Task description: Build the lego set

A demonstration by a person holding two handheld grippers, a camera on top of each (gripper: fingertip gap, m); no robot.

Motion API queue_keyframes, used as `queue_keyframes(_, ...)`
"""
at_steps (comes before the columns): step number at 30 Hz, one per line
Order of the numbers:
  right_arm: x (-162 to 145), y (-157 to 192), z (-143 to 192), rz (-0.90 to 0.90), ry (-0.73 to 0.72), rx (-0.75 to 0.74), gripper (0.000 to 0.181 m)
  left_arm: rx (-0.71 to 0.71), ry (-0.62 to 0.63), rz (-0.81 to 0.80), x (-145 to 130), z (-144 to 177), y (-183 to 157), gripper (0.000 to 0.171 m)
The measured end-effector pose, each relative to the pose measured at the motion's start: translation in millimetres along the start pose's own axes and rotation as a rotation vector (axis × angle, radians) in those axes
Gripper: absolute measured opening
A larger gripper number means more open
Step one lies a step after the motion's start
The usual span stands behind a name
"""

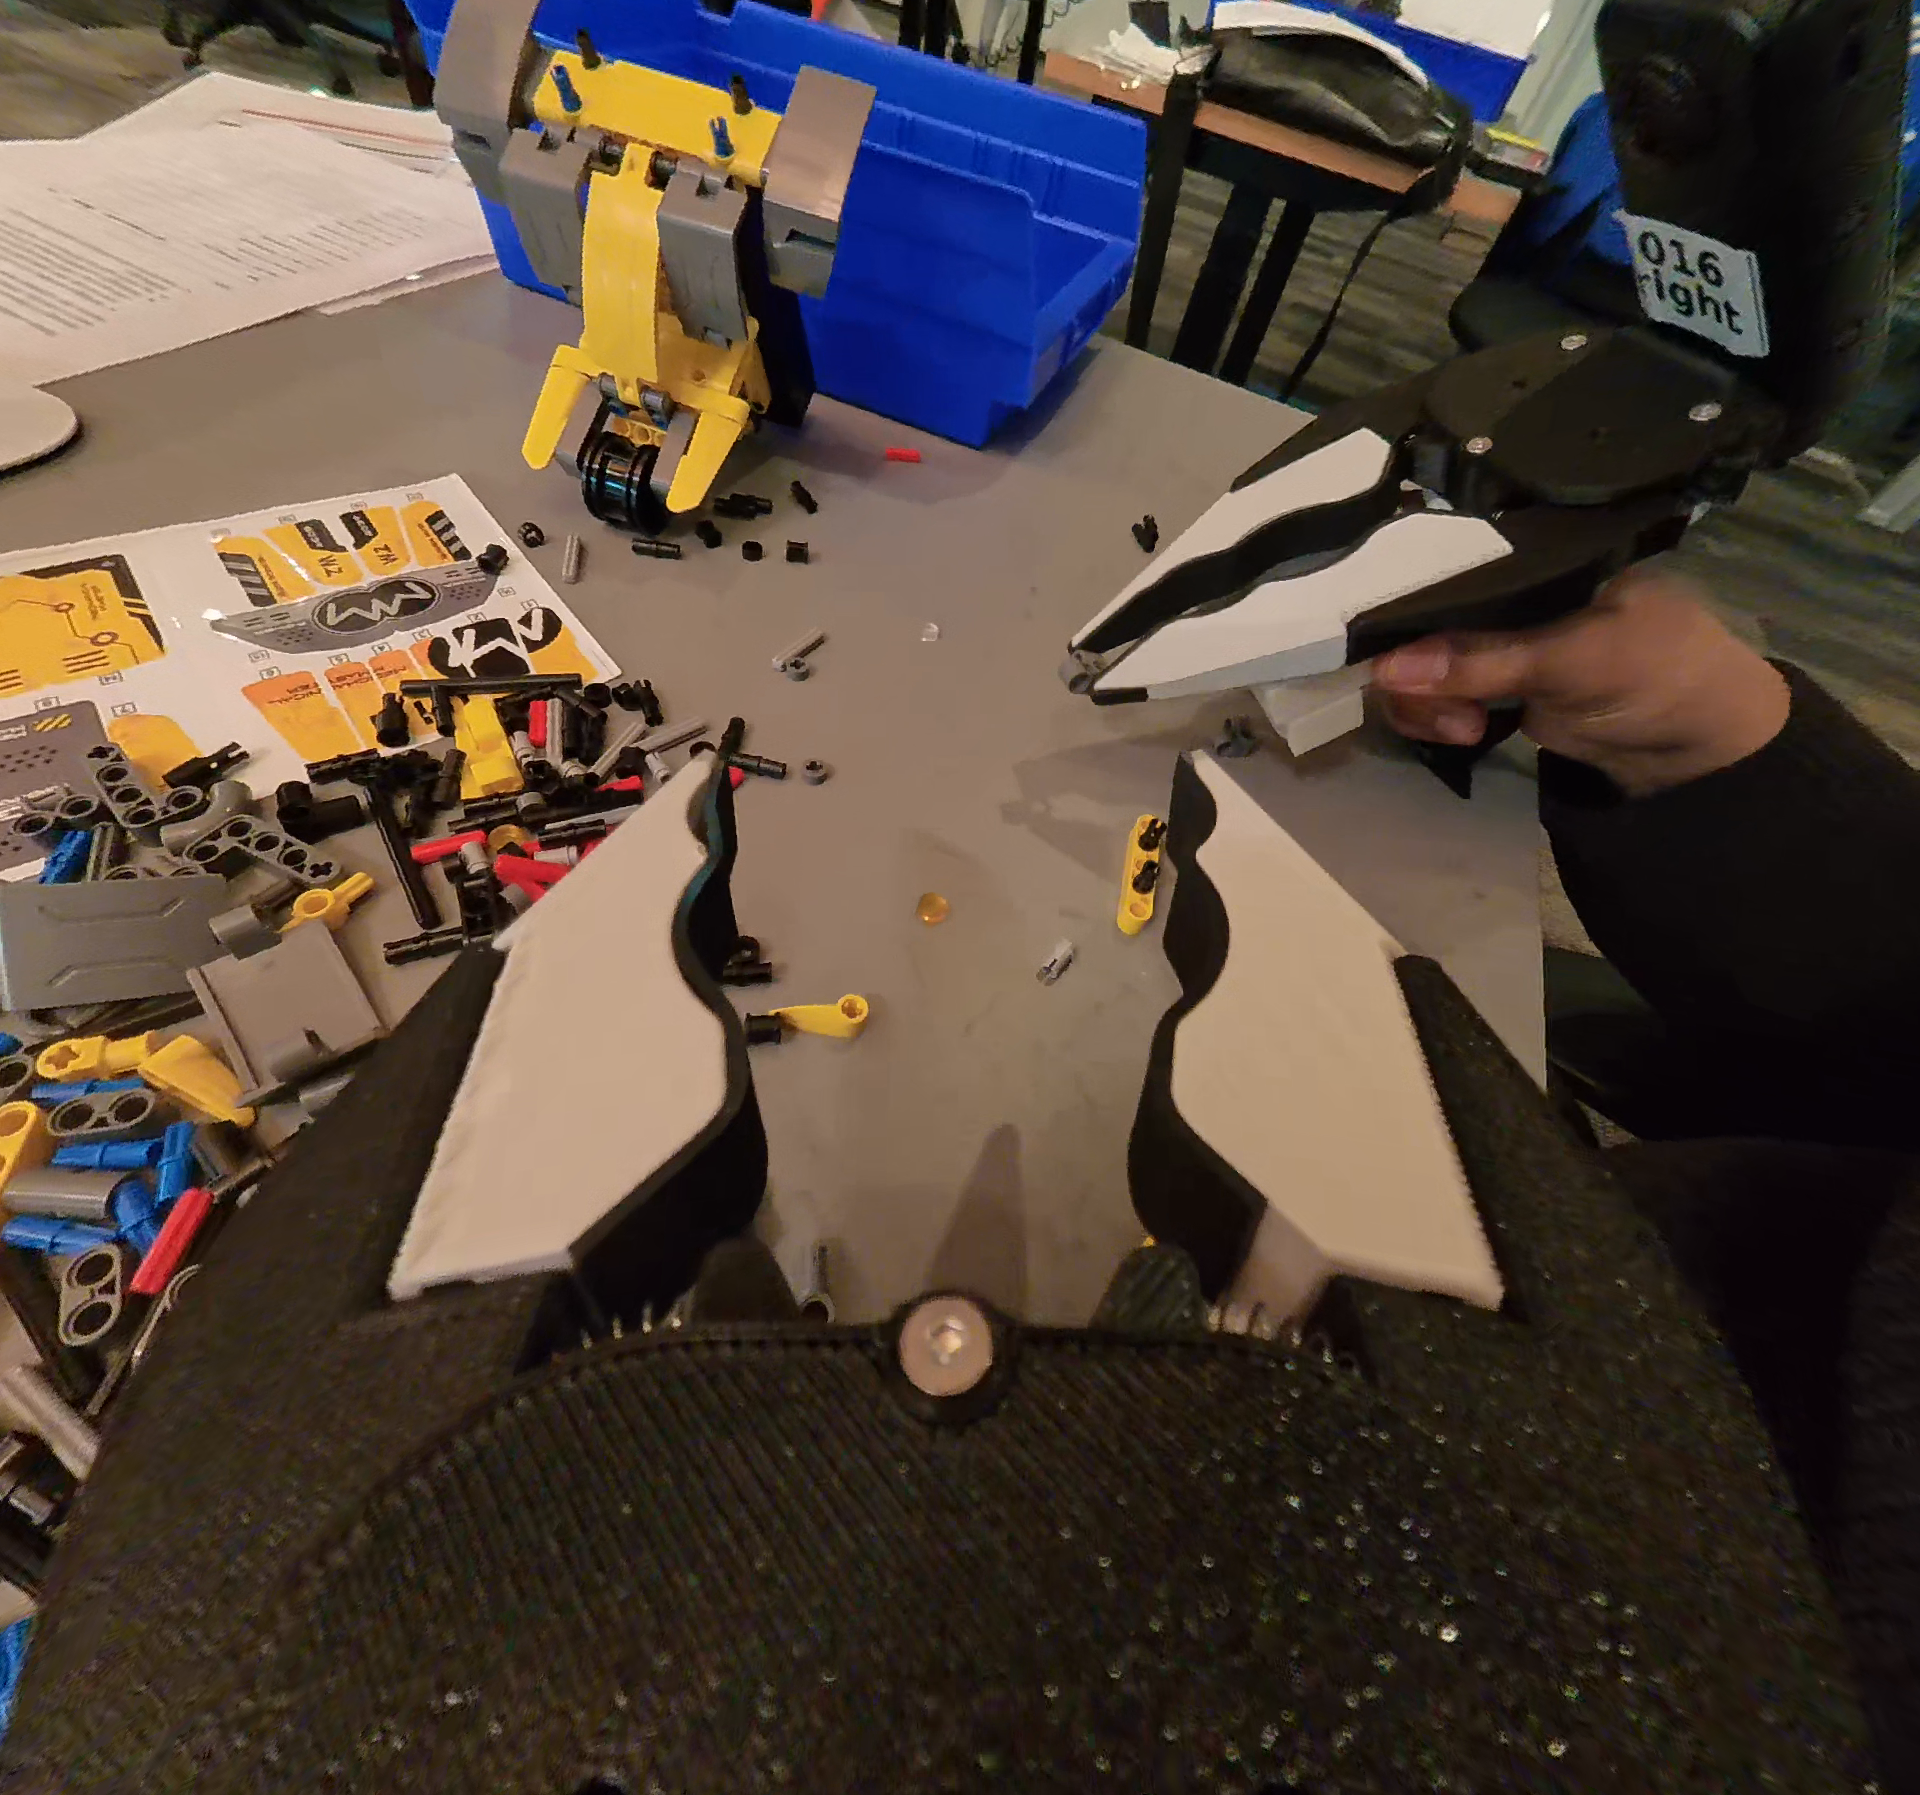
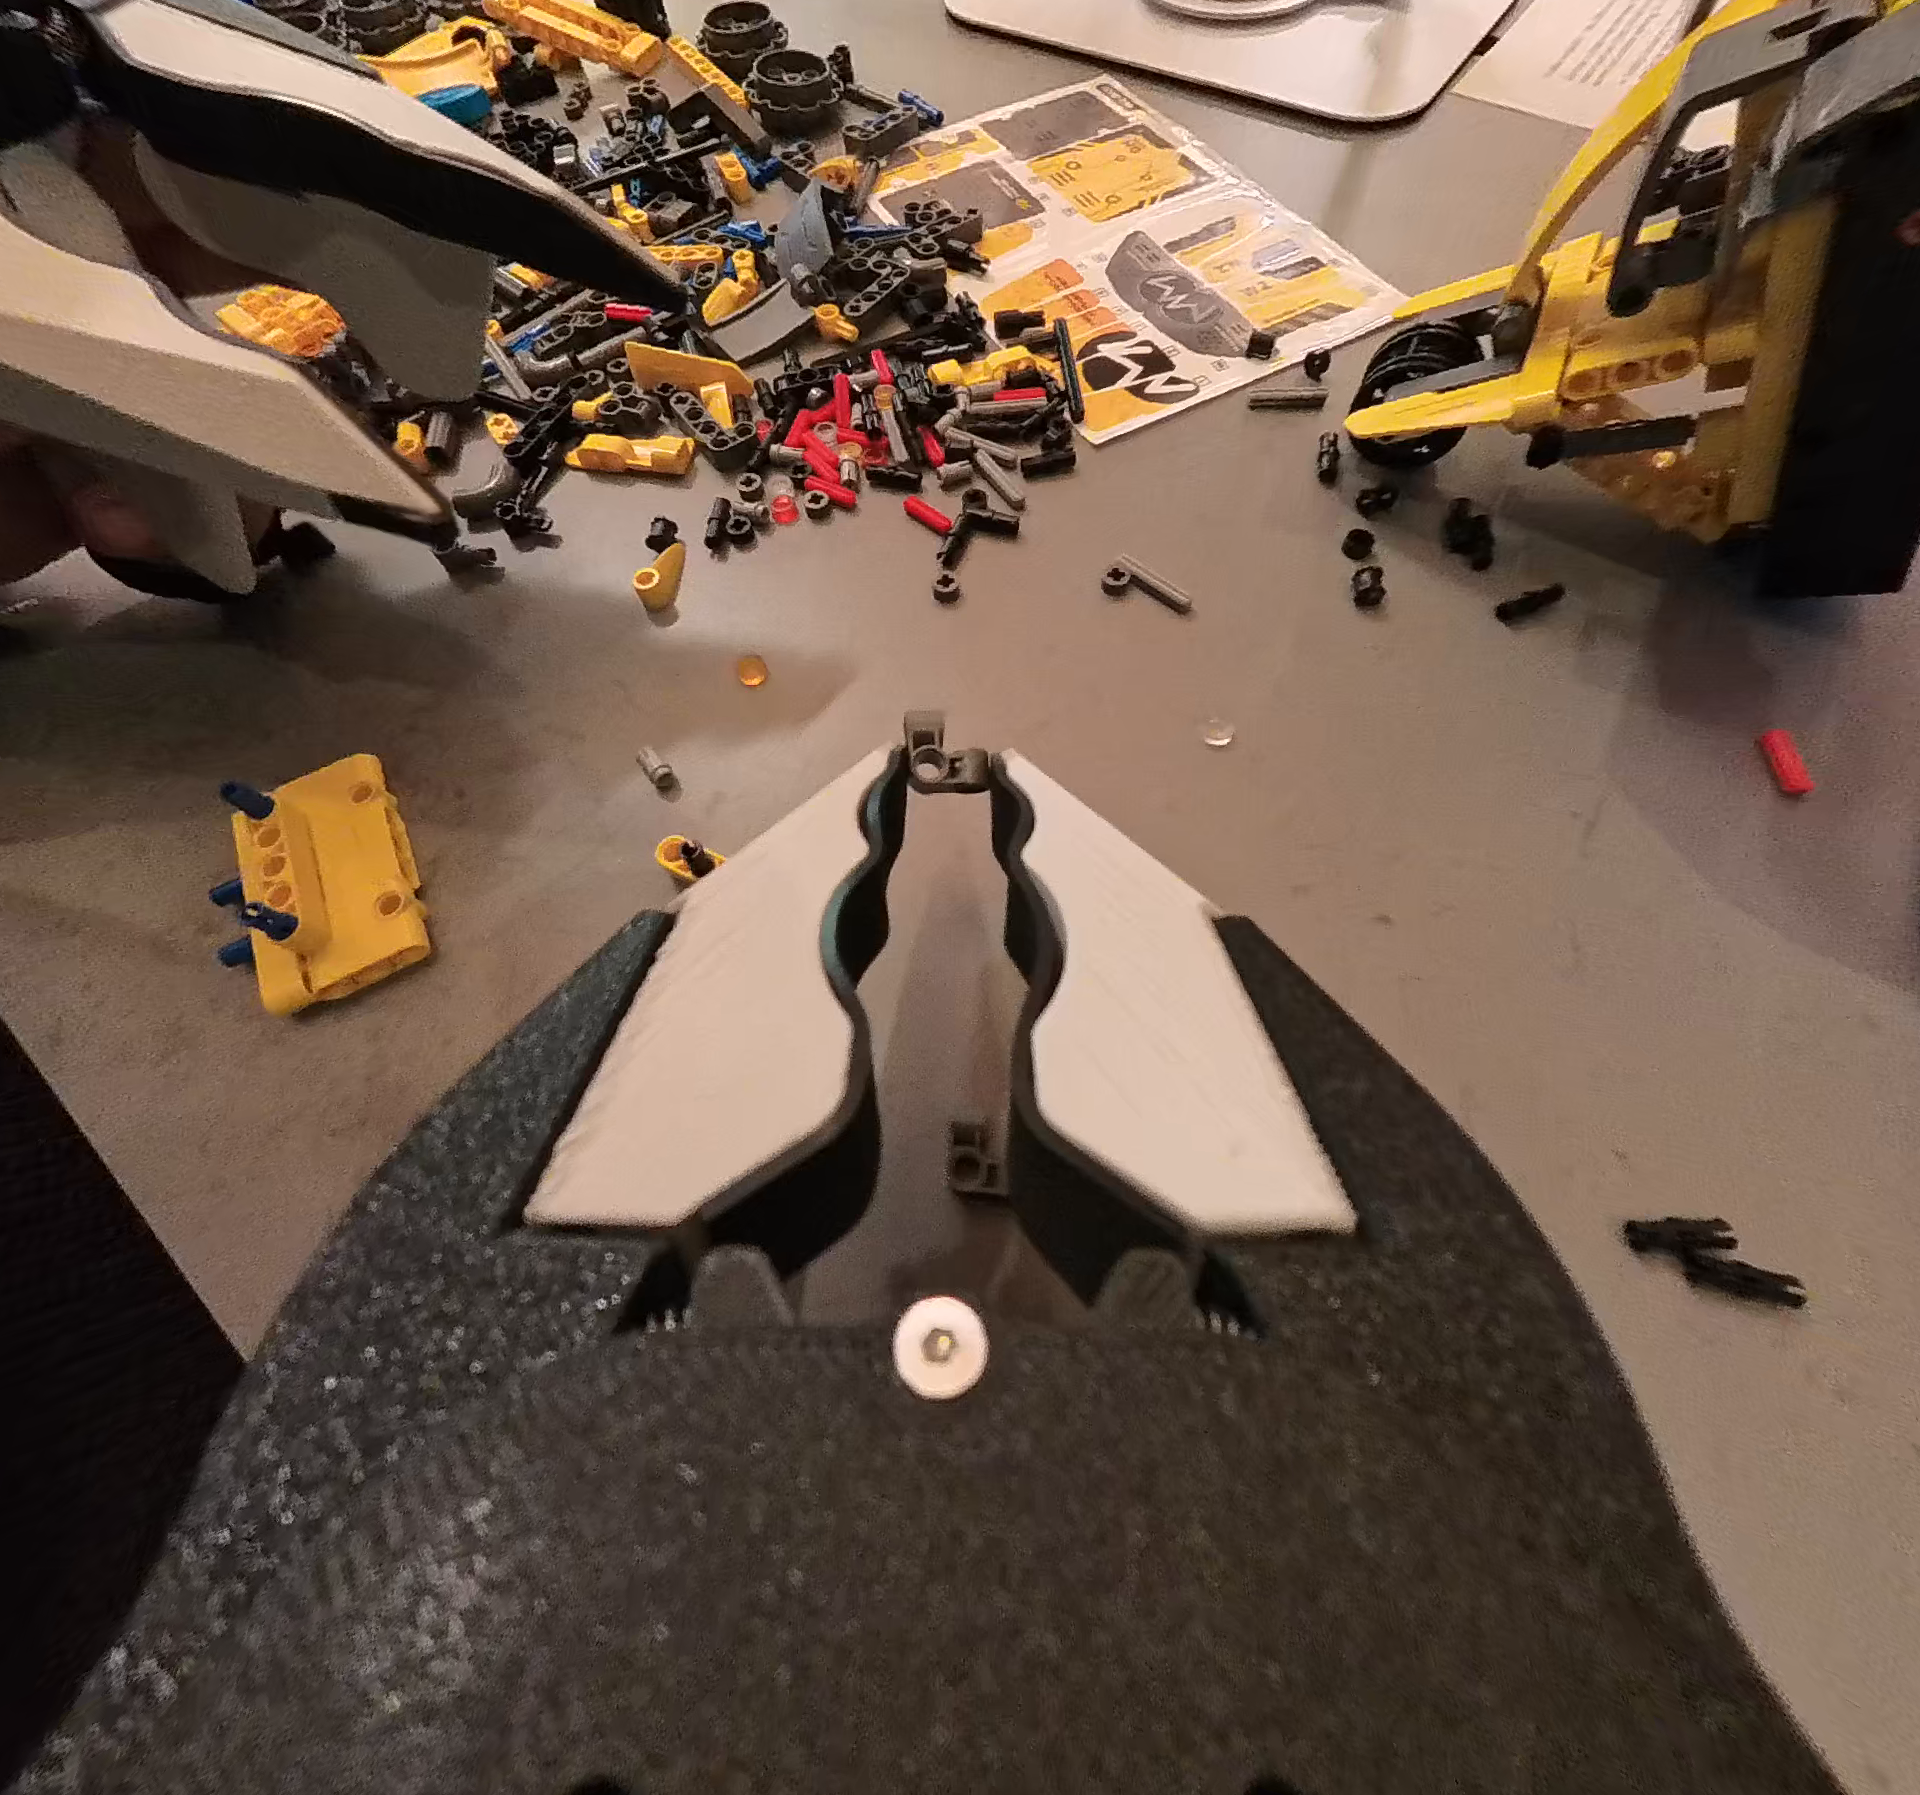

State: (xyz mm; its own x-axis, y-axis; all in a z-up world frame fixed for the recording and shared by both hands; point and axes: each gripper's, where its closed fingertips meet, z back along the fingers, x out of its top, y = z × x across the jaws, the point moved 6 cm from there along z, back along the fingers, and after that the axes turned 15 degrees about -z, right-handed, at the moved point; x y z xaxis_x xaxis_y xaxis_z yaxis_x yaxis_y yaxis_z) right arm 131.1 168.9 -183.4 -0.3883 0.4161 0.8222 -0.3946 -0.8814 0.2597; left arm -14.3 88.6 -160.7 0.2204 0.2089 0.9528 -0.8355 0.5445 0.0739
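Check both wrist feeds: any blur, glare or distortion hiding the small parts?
Left wrist view: wide-angle bending at the edges, parts pile fairly sharp, left gripper open. Right wrist view: the other gripper at upper left is blurred, soft sheen on the table, grey connector pinched in the right gripper is clear.

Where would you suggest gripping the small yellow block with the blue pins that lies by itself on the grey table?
Grip the yellow block across its two long flat sides, coming from above. The blue pins stick out of one face only, so closing on the plain sides avoids them. It lies flat and apart from the parts pile, so a top approach looks unobstructed.
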Motion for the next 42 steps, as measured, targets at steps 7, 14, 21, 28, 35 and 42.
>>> queue_keyframes(7,2.0,-1.0,2.9,-0.027,-0.019,0.034,0.014,-0.005,-0.006,0.015,-0.1,0.5,1.6,0.082)
queue_keyframes(14,1.9,-0.7,2.9,-0.024,-0.018,0.037,0.015,-0.005,-0.005,0.006,0.0,0.8,0.7,0.082)
queue_keyframes(21,1.7,-0.1,2.6,-0.018,-0.016,0.041,0.014,-0.006,-0.003,0.003,-0.2,0.7,0.6,0.082)
queue_keyframes(28,1.8,-0.1,2.6,-0.017,-0.015,0.045,0.014,-0.007,-0.002,0.004,-0.3,0.9,0.7,0.082)
queue_keyframes(35,1.5,0.8,2.3,-0.009,-0.013,0.048,0.014,-0.007,-0.001,0.004,-0.4,0.9,0.8,0.082)
queue_keyframes(42,1.5,3.9,3.5,0.012,-0.02,0.07,0.014,-0.024,-0.007,0.019,-0.4,1.3,0.4,0.075)
